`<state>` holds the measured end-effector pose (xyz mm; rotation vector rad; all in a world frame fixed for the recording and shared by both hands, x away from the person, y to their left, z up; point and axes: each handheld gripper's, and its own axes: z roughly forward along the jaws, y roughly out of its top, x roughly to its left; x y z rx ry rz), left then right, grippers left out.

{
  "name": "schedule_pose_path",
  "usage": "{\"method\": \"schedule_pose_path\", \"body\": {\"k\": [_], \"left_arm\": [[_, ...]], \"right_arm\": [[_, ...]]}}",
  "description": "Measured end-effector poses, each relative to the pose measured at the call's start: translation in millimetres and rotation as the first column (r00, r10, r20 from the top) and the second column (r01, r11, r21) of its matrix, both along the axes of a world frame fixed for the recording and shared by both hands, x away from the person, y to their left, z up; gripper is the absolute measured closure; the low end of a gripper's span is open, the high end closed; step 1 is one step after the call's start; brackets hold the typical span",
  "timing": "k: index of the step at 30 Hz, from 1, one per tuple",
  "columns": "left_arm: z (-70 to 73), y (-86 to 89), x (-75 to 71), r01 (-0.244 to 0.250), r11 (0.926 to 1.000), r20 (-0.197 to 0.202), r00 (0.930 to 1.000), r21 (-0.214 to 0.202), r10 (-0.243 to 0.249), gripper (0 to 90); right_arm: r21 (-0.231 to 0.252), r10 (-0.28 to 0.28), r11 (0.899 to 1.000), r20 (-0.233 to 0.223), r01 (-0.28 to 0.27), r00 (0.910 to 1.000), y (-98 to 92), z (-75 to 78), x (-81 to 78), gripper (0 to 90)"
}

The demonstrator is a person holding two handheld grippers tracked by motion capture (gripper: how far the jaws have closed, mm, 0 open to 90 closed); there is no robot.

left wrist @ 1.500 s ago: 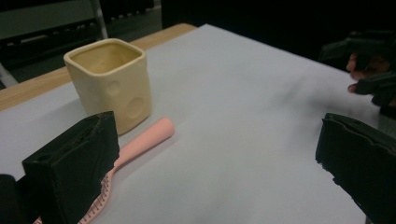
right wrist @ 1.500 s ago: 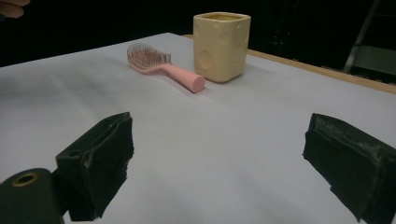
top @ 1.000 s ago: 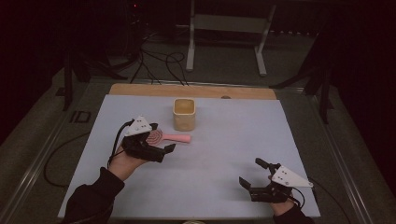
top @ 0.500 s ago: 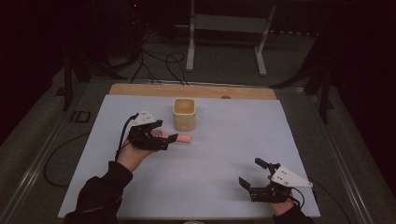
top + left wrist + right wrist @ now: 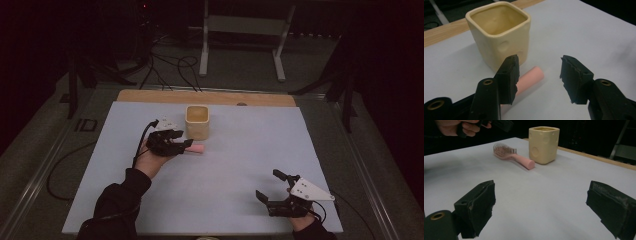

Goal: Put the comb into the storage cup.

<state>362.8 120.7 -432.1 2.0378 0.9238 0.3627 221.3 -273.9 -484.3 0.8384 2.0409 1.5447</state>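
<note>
The pink brush (image 5: 512,155) lies flat on the white mat (image 5: 240,165), its handle end just beside the yellow cup (image 5: 197,121), which blocks the far side. The left gripper (image 5: 539,71) hovers over the handle; its jaws have just been closing but are half spread, not pinching it. Open mat lies to the right and near. The right gripper (image 5: 276,188) rests spread wide by the near right edge.

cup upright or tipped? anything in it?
Upright: the cup stands on its base, mouth up. As far as the left gripper view sees inside, it looks empty.
</note>
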Motion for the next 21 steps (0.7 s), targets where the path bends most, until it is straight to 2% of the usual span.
{"method": "schedule_pose_path", "body": {"k": [8, 11, 13, 21], "left_arm": [[-9.0, -6.0, 11.9, -0.034, 0.9994, -0.042, 0.9985, 0.013, 0.034, 61.7], [-13.0, -9.6, 15.2, -0.047, 0.9982, -0.053, 0.9974, 0.038, 0.049, 66.3], [-16.4, -11.4, 18.1, -0.079, 0.9958, -0.066, 0.9945, 0.048, 0.082, 67.8], [-29.0, -14.6, 27.5, -0.102, 0.9906, -0.109, 0.9878, 0.091, 0.112, 80.8]], "right_arm": [[0.001, 0.006, 1.000, -0.004, -0.006, 1.0000, 0.1, -0.5, 0.4, 8.2], [-0.004, 0.007, 1.000, -0.003, -0.007, 1.0000, 0.7, -0.2, -0.2, 8.2], [-0.002, 0.006, 1.000, -0.008, -0.006, 1.0000, 0.7, -0.1, -0.3, 8.2], [-0.002, 0.009, 1.000, -0.006, -0.009, 0.9999, 0.5, -0.3, -0.2, 8.2]]}}
